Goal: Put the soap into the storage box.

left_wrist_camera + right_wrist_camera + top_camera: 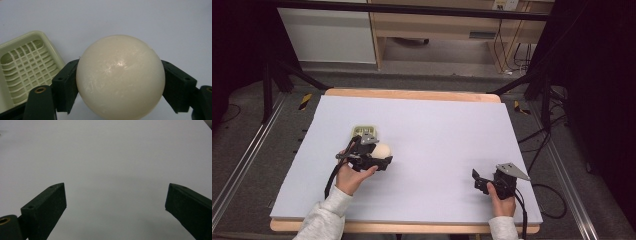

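Cream ball (120, 77) between left tongs (120, 85)

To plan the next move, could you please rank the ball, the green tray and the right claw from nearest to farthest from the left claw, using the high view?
1. Ball: between the left claw's jaws.
2. Green tray: just behind, touching or nearly.
3. Right claw: far across the table, near the front edge.

A wooden table (412, 94) carries a pale lilac mat (437, 135) covering nearly its whole top. A pale green slotted tray (360, 131) lies on the mat, left of its centre.
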The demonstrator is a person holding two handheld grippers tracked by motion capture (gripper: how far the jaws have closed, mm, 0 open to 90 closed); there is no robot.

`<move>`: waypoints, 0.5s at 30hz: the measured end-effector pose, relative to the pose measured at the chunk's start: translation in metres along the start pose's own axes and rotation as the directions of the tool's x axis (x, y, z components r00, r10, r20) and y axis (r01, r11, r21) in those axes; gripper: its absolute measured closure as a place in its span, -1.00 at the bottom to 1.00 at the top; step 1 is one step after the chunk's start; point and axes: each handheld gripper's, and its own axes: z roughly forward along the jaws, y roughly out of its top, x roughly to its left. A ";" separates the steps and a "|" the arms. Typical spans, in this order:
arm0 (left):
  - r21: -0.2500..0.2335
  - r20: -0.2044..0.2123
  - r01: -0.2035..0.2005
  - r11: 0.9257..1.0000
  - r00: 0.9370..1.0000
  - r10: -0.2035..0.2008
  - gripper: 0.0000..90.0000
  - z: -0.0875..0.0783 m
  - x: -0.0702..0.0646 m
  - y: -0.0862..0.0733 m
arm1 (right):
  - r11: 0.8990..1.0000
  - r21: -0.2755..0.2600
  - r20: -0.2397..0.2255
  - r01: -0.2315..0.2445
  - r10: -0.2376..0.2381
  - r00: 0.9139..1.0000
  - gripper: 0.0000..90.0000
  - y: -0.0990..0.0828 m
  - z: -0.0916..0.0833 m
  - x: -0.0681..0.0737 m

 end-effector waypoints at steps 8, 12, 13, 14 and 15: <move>-0.009 -0.012 0.029 1.000 1.000 -0.029 -0.47 -0.005 0.014 0.002 | 1.000 0.000 -0.001 -0.001 0.001 1.000 -0.91 0.000 0.000 0.000; -0.015 -0.024 0.048 0.999 0.999 -0.049 -0.47 -0.008 0.023 0.003 | 1.000 0.003 -0.002 0.001 -0.001 1.000 -0.91 0.000 0.000 0.000; -0.015 -0.026 0.050 0.999 0.998 -0.051 -0.47 -0.008 0.024 0.004 | 1.000 0.003 -0.002 0.001 -0.001 1.000 -0.91 0.000 0.000 0.000; -0.015 -0.031 0.049 0.999 0.998 -0.049 -0.47 -0.008 0.026 0.004 | 1.000 0.004 -0.002 0.000 0.000 1.000 -0.91 0.000 0.001 0.000; -0.016 -0.035 0.050 0.999 0.998 -0.051 -0.47 -0.008 0.028 0.005 | 1.000 0.005 -0.001 -0.001 0.001 1.000 -0.91 0.000 0.000 0.000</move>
